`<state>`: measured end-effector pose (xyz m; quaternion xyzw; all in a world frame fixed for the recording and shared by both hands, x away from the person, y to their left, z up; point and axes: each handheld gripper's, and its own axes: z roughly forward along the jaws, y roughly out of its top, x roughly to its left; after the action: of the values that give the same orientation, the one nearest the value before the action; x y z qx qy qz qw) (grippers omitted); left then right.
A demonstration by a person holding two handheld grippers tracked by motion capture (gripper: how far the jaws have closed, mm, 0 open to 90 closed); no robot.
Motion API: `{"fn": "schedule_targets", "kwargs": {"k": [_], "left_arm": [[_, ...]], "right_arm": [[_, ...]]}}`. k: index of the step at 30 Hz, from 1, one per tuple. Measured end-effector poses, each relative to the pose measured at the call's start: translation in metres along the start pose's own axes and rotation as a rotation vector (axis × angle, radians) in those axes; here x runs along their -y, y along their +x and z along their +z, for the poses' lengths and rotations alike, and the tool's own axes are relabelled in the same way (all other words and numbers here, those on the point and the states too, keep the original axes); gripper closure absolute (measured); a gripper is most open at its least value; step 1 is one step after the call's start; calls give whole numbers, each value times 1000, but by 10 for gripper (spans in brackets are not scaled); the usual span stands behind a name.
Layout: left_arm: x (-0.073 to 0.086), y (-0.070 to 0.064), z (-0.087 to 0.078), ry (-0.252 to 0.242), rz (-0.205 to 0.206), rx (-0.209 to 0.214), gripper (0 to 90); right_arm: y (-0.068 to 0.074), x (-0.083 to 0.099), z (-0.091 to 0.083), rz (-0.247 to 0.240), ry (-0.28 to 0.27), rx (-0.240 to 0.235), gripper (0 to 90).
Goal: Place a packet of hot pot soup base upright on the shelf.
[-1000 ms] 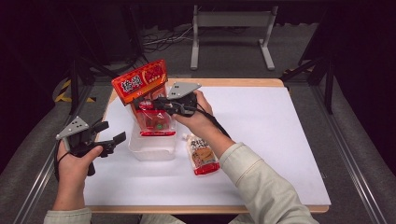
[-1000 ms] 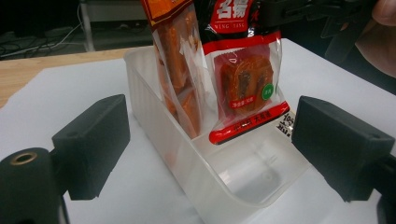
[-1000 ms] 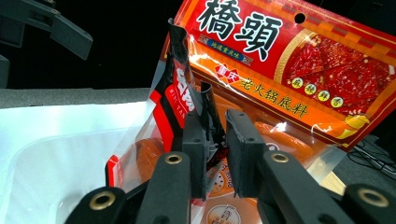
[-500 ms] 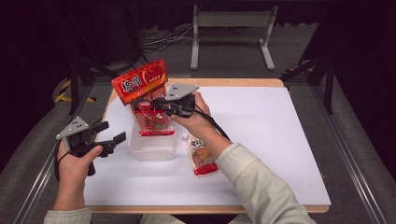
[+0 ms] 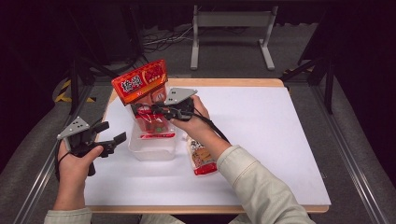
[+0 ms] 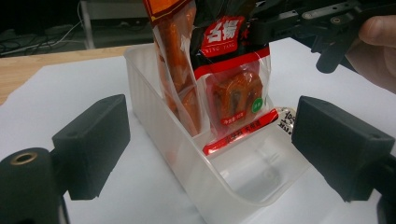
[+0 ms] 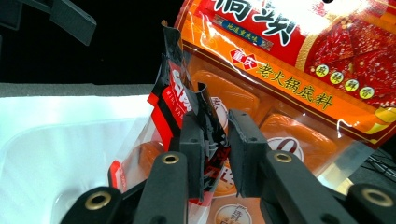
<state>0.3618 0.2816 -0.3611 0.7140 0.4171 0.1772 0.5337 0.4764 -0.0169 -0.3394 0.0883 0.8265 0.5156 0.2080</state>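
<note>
Now my right hand-held gripper (image 5: 140,111) pinches the small red snack packet (image 5: 154,122), half lowered into the clear plastic bin (image 5: 154,148) near the counter's left edge; next I must release it. My left hand-held gripper (image 5: 112,134) waits open.

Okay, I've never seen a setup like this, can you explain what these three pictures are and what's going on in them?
A person at a white table works with two hand-held grippers, pincer tools with black jaws. One picture looks down from above; the other two come from cameras riding on each tool. The right hand-held gripper pinches the top of a small red-and-black snack packet, standing it in a clear plastic tub beside a large orange sauce pouch. The left hand-held gripper waits open nearby. Another small packet lies on the table.
</note>
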Motion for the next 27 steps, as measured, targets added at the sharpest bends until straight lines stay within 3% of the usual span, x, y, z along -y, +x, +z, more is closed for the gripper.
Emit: {"fn": "schedule_targets", "kwargs": {"k": [13, 21, 27], "left_arm": [[0, 0, 0, 2, 1, -2, 124], [0, -1, 1, 9, 7, -1, 124], [1, -1, 2, 10, 1, -3, 124]], "right_arm": [[6, 7, -3, 86, -6, -59, 745], [7, 16, -8, 145, 25, -99, 733], [10, 25, -4, 155, 63, -122, 728]]}}
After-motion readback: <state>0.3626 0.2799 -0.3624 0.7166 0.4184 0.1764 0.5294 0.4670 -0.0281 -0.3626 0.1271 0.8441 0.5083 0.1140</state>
